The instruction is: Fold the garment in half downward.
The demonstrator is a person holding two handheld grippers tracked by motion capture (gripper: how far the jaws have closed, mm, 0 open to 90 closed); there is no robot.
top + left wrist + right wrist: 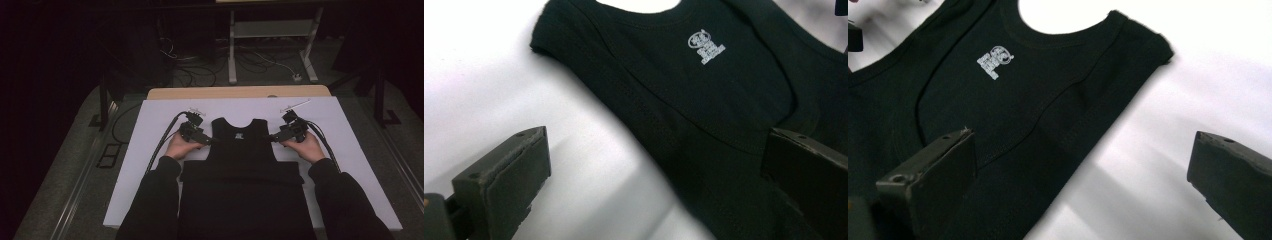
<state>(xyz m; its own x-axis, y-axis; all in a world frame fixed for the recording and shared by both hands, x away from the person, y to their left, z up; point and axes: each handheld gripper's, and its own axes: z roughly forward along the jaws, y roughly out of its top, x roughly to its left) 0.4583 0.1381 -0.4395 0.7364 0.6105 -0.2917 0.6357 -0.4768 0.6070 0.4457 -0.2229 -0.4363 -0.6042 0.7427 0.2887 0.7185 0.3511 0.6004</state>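
Observation:
A black sleeveless top (241, 150) lies flat on the white table cover (145, 145), neck hole away from me, with a small white printed label (239, 134) below the neckline. Its lower part is folded up into a wide band (242, 172). My left gripper (209, 141) is at the top's left armhole edge, jaws open, one over the white cover and one over the fabric (704, 100). My right gripper (273, 138) is at the right armhole edge, also open, straddling the fabric edge (1013, 120). Neither holds anything.
The white cover (350, 150) extends well to either side of the garment. A wooden table edge (240, 92) shows beyond it. Cables (200, 70) and a white metal stand (270, 45) sit on the dark floor behind. Thick black cables (162, 142) trail from each gripper.

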